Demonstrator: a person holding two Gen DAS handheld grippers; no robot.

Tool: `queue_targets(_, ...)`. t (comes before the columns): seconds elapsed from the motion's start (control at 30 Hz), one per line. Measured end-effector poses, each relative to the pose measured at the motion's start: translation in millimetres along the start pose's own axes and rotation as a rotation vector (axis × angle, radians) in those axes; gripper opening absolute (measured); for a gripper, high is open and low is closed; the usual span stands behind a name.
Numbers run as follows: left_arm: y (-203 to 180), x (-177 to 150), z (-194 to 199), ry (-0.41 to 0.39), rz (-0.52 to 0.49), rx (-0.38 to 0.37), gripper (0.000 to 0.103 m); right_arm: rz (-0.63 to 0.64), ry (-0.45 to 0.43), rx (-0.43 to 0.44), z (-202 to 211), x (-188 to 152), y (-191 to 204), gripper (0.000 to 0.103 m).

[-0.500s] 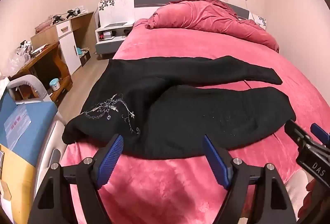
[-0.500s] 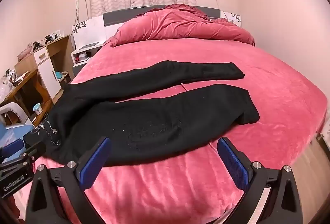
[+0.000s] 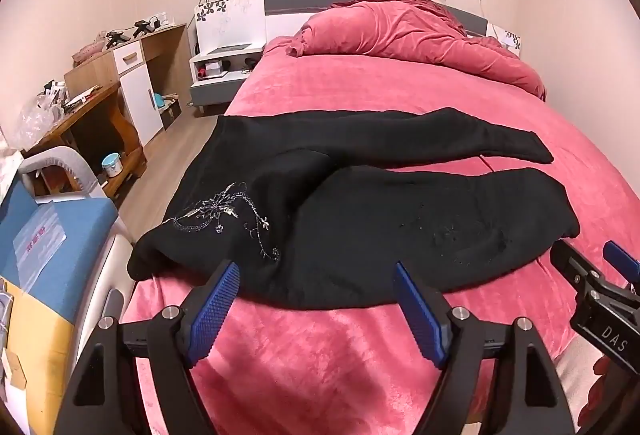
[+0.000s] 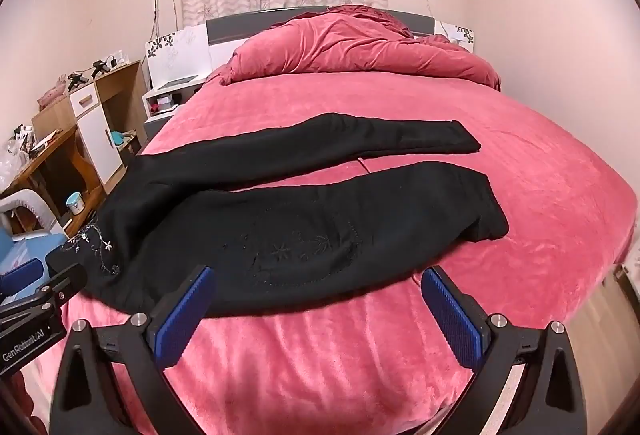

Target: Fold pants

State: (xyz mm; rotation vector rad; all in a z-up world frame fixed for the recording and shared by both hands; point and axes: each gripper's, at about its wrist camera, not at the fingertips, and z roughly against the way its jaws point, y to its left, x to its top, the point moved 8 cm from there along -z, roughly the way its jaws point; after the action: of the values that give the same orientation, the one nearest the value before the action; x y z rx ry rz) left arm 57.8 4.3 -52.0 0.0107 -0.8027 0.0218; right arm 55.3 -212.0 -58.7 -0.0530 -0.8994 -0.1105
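- Two grippers are in your hands, and both hover over the near edge of the bed (image 3: 360, 103), short of the cloth.
- Your left gripper (image 3: 318, 299) has its blue-padded fingers (image 3: 214, 309) spread wide apart, with nothing between them; their tips sit just at the near hem of the pants, and whether they touch it you cannot tell.
- Your right gripper (image 4: 316, 309) is likewise spread wide and empty, its blue pads (image 4: 452, 319) framing the near edge of the nearer leg.
- From the left wrist view you see the right gripper at the far right edge, near the cuff of the nearer leg.
- From the right wrist view you see the left gripper at the lower left, beside the waist end.
- Black pants (image 3: 360, 211) lie flat across the pink bedcover, waist toward your left and both legs running to your right.
- Legs lie apart, with a strip of pink showing between them toward the cuffs; the farther leg (image 4: 360, 139) is narrower, the nearer one (image 4: 320, 227) broader.
- Silver floral embroidery (image 3: 224, 211) marks the hip area near the waist, close to the bed's left edge.
- A rumpled pink duvet (image 3: 408, 31) is heaped at the headboard end, well apart from the pants.
- A wooden desk (image 3: 92, 107) with clutter stands left of the bed.
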Motion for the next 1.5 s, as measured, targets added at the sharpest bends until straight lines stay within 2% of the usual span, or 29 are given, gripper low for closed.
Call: queue_targets(1.5,-1,-12,-10,0.057,0.010,-0.005,0.080,-0.003,0.040,0.011,-8,-7,2,0.103)
